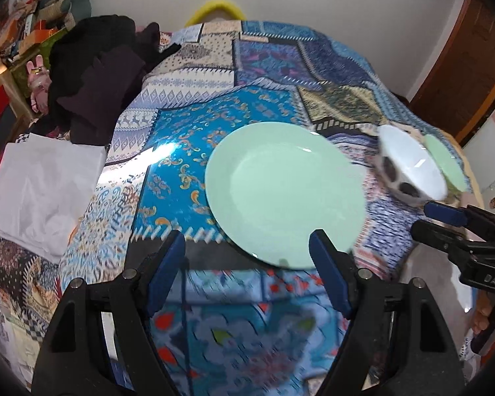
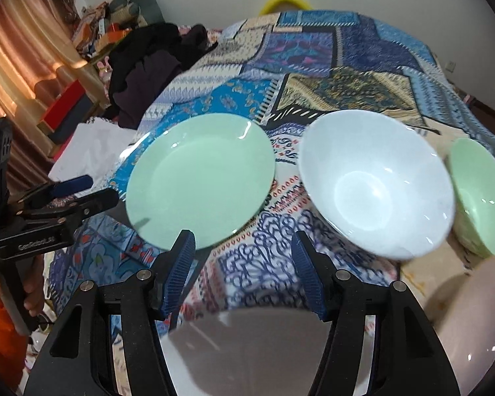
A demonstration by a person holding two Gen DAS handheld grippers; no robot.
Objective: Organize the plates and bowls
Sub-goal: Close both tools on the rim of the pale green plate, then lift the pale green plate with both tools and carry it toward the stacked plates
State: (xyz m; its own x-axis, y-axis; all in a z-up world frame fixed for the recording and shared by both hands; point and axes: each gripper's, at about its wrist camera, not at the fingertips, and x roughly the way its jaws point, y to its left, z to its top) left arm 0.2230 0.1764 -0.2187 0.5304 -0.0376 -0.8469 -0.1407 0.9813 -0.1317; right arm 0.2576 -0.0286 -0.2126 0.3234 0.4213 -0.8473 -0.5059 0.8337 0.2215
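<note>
- Here, the left gripper hangs with jaws well apart, holding nothing, over the green plate on the patchwork cloth.
- The right gripper gapes empty; white bowl at two o'clock, green bowl beyond.

The green bowl at the far right sits mostly hidden behind the white bowl, which is smeared by blur in the left wrist view. In the right wrist view the green bowl's right side runs toward the frame edge. The patterned cloth nearest the tongs is blurred.
</note>
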